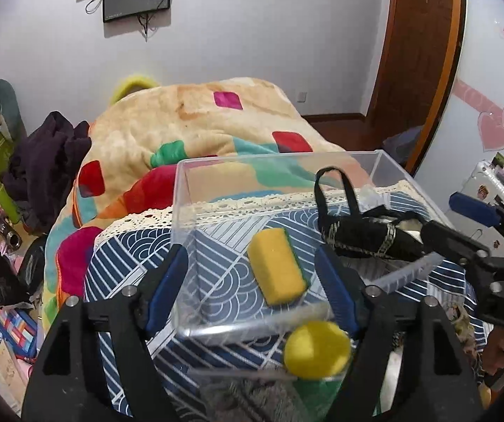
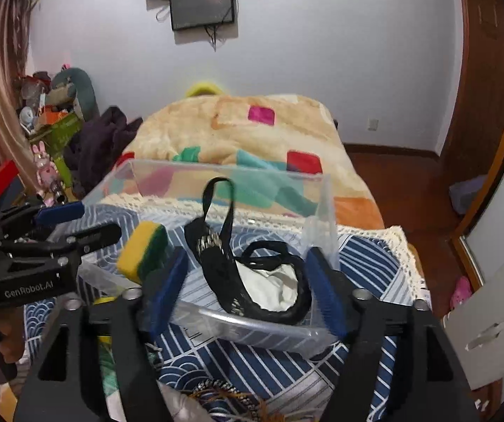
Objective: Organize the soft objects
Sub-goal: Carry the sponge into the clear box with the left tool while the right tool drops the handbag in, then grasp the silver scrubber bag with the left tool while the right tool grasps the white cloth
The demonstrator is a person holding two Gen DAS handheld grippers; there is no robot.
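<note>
We see the clear bin [image 1: 195, 190] on the blue patterned cloth [image 1: 121, 256]. Inside the bin lie a black garment [image 2: 252, 281] and a yellow sponge [image 1: 276, 267]. Our left gripper [image 1: 252, 288] and right gripper [image 2: 248, 292] both stand released, holding nothing. A yellow ball [image 1: 317, 350] rests against the bin's near wall.

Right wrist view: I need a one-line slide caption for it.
Open right gripper hovers over a black-and-white fabric pouch lying in the clear plastic bin, beside a yellow-green sponge.
</note>
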